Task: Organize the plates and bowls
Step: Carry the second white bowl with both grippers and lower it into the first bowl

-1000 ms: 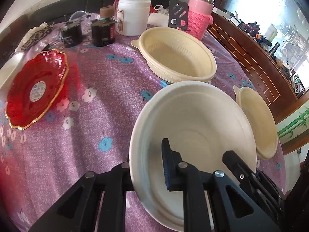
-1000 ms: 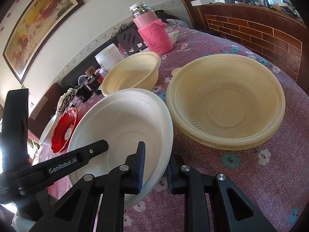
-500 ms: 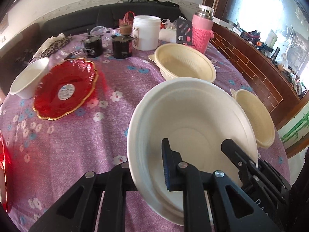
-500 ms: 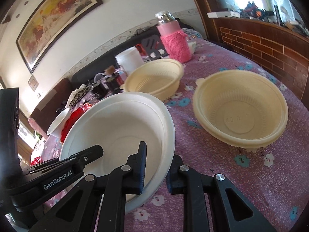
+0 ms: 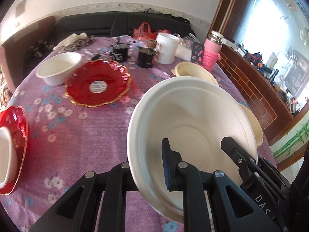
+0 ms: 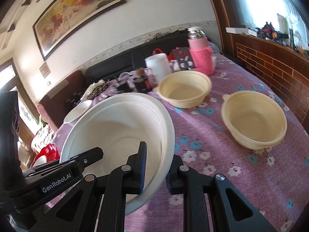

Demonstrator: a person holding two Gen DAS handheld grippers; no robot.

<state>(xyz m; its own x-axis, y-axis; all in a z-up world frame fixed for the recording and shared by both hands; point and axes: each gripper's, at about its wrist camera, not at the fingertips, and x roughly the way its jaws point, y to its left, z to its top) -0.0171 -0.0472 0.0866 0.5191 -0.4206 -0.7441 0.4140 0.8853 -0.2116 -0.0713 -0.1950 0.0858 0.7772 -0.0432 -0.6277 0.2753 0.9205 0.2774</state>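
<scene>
While lifted off tabletop [image 5: 81,139]: white bowl [image 5: 191,119], plain, deep, wide-rimmed, tilted.
Left gripper [image 5: 148,171]: clamped on near-left rim.
Right gripper [image 6: 154,171]: clamped on near-right rim.

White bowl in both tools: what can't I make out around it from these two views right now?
- Table under the white bowl: left wrist view, hidden by the bowl itself.
- Nearer cream bowl: left wrist view, mostly covered by the white bowl's rim; whole in the right wrist view.
- Heart-shaped red plate: left wrist view, cut off by the left edge.
- Sticker on the round red plate: too small to read.
</scene>
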